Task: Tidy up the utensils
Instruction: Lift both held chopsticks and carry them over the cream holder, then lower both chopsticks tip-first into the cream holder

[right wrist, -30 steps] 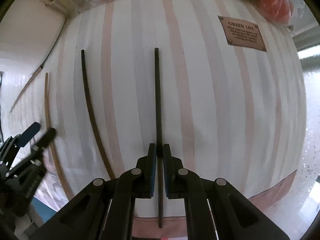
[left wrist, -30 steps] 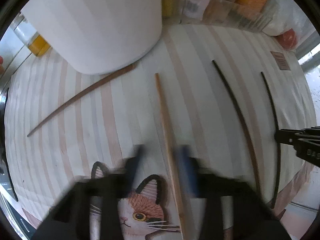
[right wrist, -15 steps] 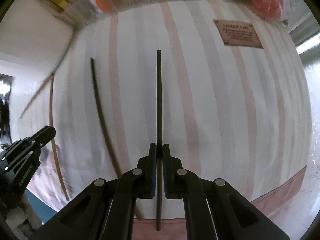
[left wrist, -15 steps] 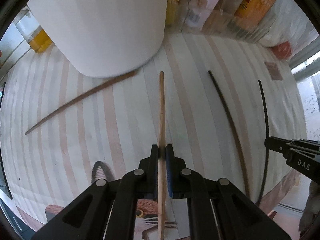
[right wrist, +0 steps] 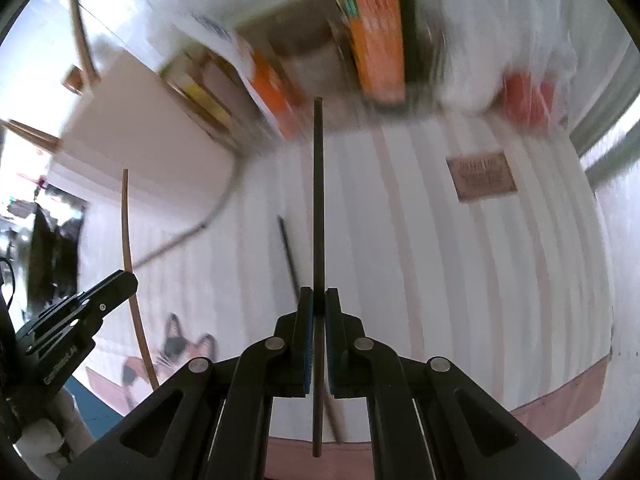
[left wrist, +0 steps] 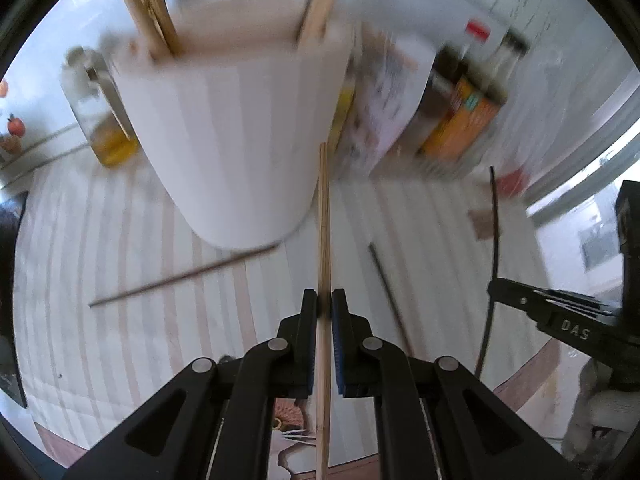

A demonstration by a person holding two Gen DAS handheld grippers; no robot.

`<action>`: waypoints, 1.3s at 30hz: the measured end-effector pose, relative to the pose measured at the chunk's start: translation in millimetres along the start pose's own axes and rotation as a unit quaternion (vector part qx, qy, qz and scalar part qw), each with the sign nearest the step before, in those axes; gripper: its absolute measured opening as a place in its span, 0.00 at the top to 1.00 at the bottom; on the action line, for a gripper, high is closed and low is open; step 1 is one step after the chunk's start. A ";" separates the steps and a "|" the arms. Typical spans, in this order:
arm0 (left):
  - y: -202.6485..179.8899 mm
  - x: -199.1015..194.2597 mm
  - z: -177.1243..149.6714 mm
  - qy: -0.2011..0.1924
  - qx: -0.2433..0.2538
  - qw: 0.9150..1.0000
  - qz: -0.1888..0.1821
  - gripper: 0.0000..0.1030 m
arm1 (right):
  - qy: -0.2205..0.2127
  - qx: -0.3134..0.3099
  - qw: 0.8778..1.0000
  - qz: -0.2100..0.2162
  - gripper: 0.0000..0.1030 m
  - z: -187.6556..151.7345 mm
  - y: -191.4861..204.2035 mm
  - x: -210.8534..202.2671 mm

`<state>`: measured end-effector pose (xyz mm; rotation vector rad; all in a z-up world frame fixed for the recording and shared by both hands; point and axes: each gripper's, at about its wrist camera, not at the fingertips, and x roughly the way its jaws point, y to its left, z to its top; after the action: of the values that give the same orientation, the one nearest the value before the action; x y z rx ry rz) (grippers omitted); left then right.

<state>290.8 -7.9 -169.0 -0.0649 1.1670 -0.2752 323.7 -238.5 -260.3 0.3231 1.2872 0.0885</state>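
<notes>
Pale bamboo, slender and straight: a light chopstick (left wrist: 323, 240) is clamped between the blue pads of the left gripper (left wrist: 323, 312), jaws closed tight on it, its tip reaching up beside the wall of a white holder (left wrist: 240, 140). The holder is a smooth, tapered tub with several wooden sticks (left wrist: 148, 12) standing in it. It stands on a striped cloth (left wrist: 120, 280), cream with pinkish bands, covering the tabletop. On the cloth lie a thin brown chopstick (left wrist: 184, 276), angled out from the holder's base, and a dark chopstick (left wrist: 390, 296) just right of the gripper. Left of the holder stands a glass bottle (left wrist: 100, 120) with yellow liquid; to the right of it, blurred cartons (left wrist: 460, 120). At the right edge, the right gripper (left wrist: 494, 286) carries a thin black chopstick (left wrist: 494, 220), held clear of the cloth.

Right wrist view: the black chopstick (right wrist: 318, 200), matte and straight, is pinched between the right gripper's (right wrist: 318, 300) closed pads, running up past the fingertips. Below it on the striped cloth (right wrist: 440, 260) lies the dark chopstick (right wrist: 288, 252). The brown chopstick (right wrist: 176, 240) shows blurred by the white holder (right wrist: 140, 128). At the left, the left gripper (right wrist: 130, 278) holds the light chopstick (right wrist: 127, 232), here curved by the lens. A cat picture (right wrist: 176, 352) sits at the cloth's near edge; a brown label patch (right wrist: 482, 176) is sewn to the right.
</notes>
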 end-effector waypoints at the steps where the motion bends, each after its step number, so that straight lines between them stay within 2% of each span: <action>1: 0.3 -7.9 3.4 -0.008 -0.001 1.000 -0.003 0.96 | -0.008 0.000 1.000 0.004 0.95 7.8 5.9 -5.2; 11: -13.5 -94.9 36.1 -0.109 -0.002 0.994 -0.032 0.96 | -0.113 -0.016 0.991 0.068 0.95 42.4 46.6 -89.3; 16: -19.6 -135.8 55.5 -0.165 0.009 0.986 -0.038 0.96 | -0.170 -0.026 0.980 0.098 0.95 61.7 73.9 -129.5; 21: -16.8 -157.4 86.7 -0.206 0.011 0.978 -0.030 0.96 | -0.211 -0.040 0.970 0.114 0.95 77.0 101.7 -155.5; 28: -4.0 -167.3 123.8 -0.246 0.008 0.969 -0.010 0.96 | -0.254 -0.055 0.958 0.119 0.95 103.5 139.1 -167.0; 39: 22.8 -153.5 168.2 -0.274 -0.013 0.962 -0.003 0.96 | -0.304 -0.062 0.943 0.117 0.95 134.7 179.8 -139.1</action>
<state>392.8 36.5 30.9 -0.1578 0.6187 -0.2273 433.1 -126.5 -47.5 0.3585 0.6230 0.2518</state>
